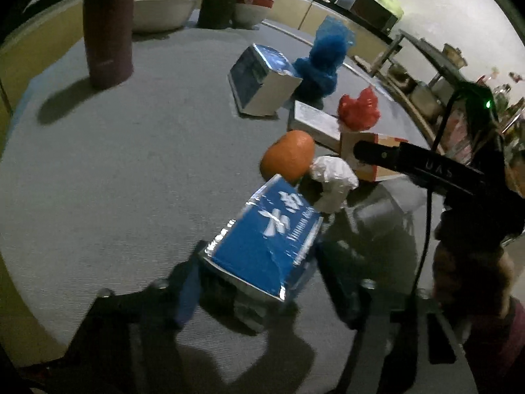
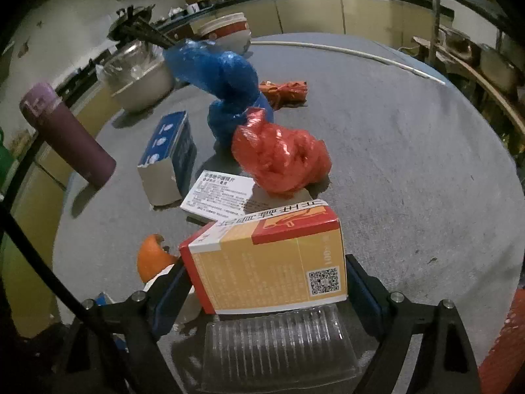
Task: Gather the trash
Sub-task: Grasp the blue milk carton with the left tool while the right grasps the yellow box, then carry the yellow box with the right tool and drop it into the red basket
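Observation:
A blue carton (image 1: 272, 236) with foil edges lies on the grey round table (image 1: 131, 164). My left gripper (image 1: 262, 262) is shut on it, a pad against each side. My right gripper (image 2: 265, 262) is shut on a yellow and red box (image 2: 269, 262), above a clear plastic tray (image 2: 279, 344). One of its black fingers (image 1: 374, 156) shows beside that box (image 1: 384, 164) in the left wrist view. Nearby lie an orange peel (image 1: 288, 161), crumpled white paper (image 1: 333, 180), a red bag (image 2: 280, 161) and a blue bag (image 2: 223, 85).
A blue and white box (image 2: 167, 161), a flat white box (image 2: 220, 197) and a red wrapper (image 2: 285, 93) lie mid-table. A purple bottle (image 1: 108, 29) and bowls (image 1: 164, 10) stand at the far edge. Shelves (image 1: 436, 75) flank the table.

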A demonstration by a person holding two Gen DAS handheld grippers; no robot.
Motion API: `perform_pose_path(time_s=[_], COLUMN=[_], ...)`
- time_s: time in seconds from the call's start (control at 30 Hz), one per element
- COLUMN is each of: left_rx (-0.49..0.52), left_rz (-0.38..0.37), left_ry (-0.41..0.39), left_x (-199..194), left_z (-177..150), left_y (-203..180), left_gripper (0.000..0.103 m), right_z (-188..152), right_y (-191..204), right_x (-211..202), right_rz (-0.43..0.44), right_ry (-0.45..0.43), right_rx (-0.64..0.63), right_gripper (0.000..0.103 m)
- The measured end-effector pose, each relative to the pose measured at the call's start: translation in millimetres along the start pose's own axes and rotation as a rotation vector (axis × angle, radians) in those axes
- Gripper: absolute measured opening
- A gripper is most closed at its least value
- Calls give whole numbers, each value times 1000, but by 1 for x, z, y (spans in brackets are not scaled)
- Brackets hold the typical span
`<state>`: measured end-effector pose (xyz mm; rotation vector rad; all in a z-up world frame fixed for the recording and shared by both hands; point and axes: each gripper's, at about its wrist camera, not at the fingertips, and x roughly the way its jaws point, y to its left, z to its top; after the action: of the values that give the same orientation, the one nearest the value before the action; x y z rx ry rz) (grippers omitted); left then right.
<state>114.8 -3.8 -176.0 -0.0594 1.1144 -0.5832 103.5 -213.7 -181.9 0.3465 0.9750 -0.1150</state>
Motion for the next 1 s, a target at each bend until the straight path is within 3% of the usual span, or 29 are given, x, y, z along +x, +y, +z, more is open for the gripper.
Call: perform_pose_path(time_s=[0.27, 0.37, 0.53, 0.67, 1.0], left_rx=[19, 24, 98, 213, 486], left_rz=[14, 5, -17, -71, -181], left_ry=[-55, -85, -132, -140, 47], left_x=[-14, -26, -47, -51, 12], left_z=[2, 6, 8, 5, -36], left_y=[-9, -17, -52, -105, -251], left_gripper=[60, 60, 60, 60, 60], right_z=[-8, -13, -29, -51, -163], right_y=[-26, -46, -97, -136, -266], right_x=[-41, -58, -87, -107, -154], right_rz=[108, 189, 302, 336, 180], right_ry=[-92, -121, -162, -190, -172], right_rx=[40, 114, 264, 354, 608], right_gripper=[89, 89, 89, 89, 90])
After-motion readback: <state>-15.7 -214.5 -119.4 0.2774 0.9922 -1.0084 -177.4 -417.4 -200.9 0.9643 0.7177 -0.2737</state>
